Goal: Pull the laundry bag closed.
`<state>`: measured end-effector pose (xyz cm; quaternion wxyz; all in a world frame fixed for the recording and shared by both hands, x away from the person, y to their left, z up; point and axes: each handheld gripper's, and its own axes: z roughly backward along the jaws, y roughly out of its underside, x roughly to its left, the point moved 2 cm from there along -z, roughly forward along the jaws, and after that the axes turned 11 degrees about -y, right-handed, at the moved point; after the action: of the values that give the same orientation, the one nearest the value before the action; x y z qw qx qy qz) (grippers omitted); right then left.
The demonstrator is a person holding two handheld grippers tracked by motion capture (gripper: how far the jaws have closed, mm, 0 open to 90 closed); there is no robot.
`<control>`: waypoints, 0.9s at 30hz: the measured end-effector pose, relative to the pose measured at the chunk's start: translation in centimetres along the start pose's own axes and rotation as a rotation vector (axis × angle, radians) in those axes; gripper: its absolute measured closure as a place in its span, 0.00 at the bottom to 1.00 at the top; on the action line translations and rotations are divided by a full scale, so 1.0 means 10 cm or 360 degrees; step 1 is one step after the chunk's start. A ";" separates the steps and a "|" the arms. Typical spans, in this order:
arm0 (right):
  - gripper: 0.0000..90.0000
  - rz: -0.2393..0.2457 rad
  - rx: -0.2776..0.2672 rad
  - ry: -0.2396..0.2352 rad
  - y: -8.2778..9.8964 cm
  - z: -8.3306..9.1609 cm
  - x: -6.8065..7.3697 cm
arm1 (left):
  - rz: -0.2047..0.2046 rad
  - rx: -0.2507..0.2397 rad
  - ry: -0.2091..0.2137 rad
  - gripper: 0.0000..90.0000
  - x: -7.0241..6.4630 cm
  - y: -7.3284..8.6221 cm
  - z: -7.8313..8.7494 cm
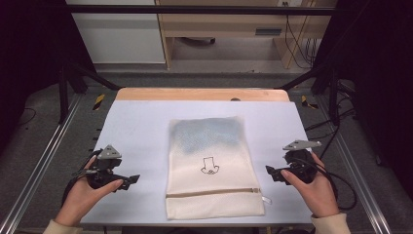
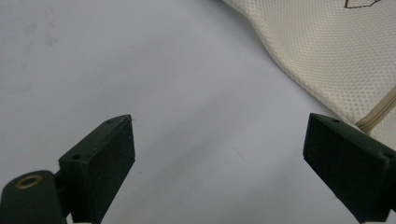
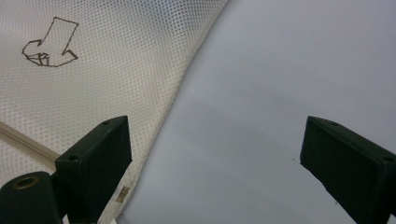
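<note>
On either side of a cream mesh laundry bag [image 1: 214, 168], two hand-held grippers rest low over the white table [image 1: 141, 126]. Left gripper [image 1: 127, 182] has its jaws spread wide, holding nothing, just beside the bag's left edge. Right gripper [image 1: 271, 174] is likewise spread and empty, near the right edge. Bag lies flat at the table's centre, zipper [image 1: 213, 192] toward the person, a small outline drawing [image 1: 210, 165] at its middle.

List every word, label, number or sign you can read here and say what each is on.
No readable text.
Mesh bag: a dark outline drawing, a picture with no letters.
Small tag at the bag's edge, in the right gripper view: marks too small and blurred to read.
Label on the far wooden furniture: too small to read.
</note>
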<state>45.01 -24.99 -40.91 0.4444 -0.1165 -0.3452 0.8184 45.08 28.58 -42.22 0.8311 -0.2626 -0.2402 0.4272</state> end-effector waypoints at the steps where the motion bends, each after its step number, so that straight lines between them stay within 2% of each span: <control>1: 0.10 -0.0007 -0.0001 0.0003 0.01 0.01 -0.02 | 0.0013 -0.0001 -0.0002 0.10 0.02 0.01 0.01; 8: 0.10 -0.0063 -0.0014 0.0030 0.14 0.10 -0.13 | 0.0015 0.0016 -0.0062 0.10 0.12 0.09 0.05; 11: 0.10 -0.0087 -0.0005 0.0037 0.21 0.13 -0.17 | 0.0001 0.0035 -0.0060 0.09 0.16 0.13 0.06; 14: 0.10 -0.0112 0.0004 0.0045 0.29 0.15 -0.20 | 0.0017 0.0032 -0.0080 0.09 0.20 0.17 0.07; 26: 0.10 -0.0204 0.0032 0.0054 0.53 0.10 -0.31 | 0.0042 0.0085 -0.0105 0.06 0.36 0.33 0.03; 27: 0.09 -0.0205 0.0038 0.0050 0.55 0.09 -0.32 | 0.0059 0.0081 -0.0108 0.06 0.36 0.35 0.02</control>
<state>42.86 -29.99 -44.24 0.5029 -0.1014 -0.3352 0.7902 44.82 33.37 -43.70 0.8209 -0.2311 -0.2524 0.4572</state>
